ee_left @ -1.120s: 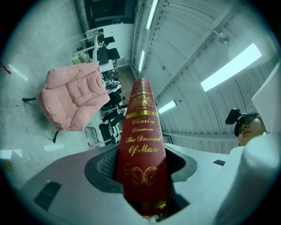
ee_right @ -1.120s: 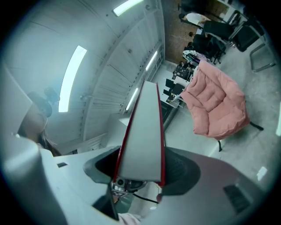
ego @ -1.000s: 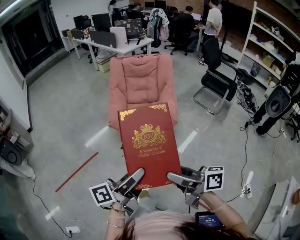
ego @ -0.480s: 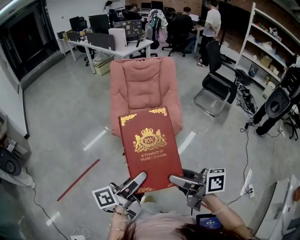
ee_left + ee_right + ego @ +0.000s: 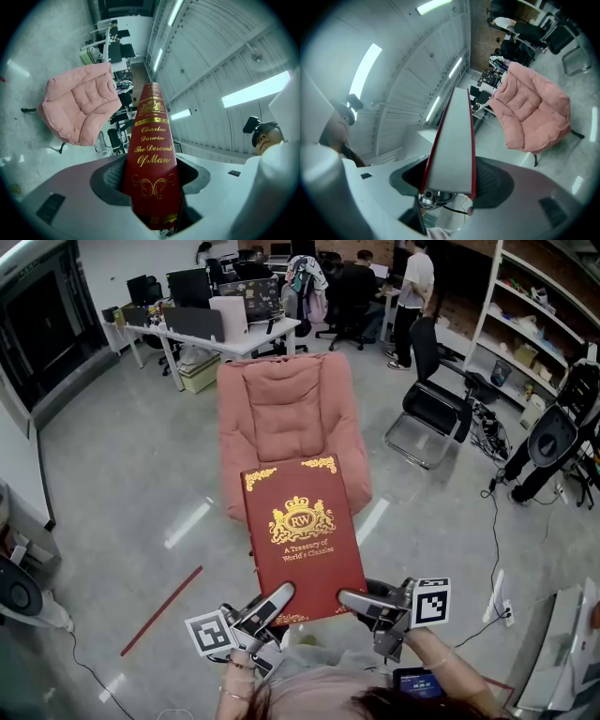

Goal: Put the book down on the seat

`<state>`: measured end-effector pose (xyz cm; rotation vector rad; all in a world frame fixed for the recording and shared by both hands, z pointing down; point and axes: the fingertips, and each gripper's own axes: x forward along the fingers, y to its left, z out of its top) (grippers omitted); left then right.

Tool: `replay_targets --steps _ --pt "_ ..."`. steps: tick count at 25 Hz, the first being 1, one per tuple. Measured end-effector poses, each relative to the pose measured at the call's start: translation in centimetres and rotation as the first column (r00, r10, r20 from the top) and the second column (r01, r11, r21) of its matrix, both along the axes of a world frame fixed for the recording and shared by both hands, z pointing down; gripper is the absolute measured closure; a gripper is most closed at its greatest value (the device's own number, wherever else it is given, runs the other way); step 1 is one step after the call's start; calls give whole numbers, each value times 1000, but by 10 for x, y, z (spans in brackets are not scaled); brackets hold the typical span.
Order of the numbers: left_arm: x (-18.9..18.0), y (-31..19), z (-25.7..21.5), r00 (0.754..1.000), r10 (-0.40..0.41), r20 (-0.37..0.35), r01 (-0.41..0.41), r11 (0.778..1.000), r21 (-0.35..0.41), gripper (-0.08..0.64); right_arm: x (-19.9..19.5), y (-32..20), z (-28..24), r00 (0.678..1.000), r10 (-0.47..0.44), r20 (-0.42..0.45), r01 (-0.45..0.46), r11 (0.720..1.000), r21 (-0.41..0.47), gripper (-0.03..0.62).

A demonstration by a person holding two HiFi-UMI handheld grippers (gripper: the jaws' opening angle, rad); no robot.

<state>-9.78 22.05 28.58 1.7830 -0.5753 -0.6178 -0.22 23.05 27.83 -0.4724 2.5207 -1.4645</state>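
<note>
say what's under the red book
The left gripper and right gripper hold the book up by its near corners. Below it lie the seat of the pink armchair and grey floor; the parts directly beneath are covered.

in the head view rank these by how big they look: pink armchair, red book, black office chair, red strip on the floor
1. pink armchair
2. red book: looks nearly as big, but it is much nearer the camera, so this gap is unsure
3. black office chair
4. red floor strip
</note>
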Motion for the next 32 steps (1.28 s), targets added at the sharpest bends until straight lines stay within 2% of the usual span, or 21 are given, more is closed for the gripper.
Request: replay_targets --steps 4,15,32 --pt "-11 -4 1 1000 2 6 -2 1000 5 307 -10 -3 1 1000 7 1 -7 1000 -1 301" --pt "-8 3 10 1000 -14 -18 14 1000 -4 307 -7 2 9 1000 1 0 -1 1000 -4 301" --pt "-6 -61 18 999 -52 -12 52 999 -16 307 -5 -65 19 1000 -29 7 29 999 -19 301"
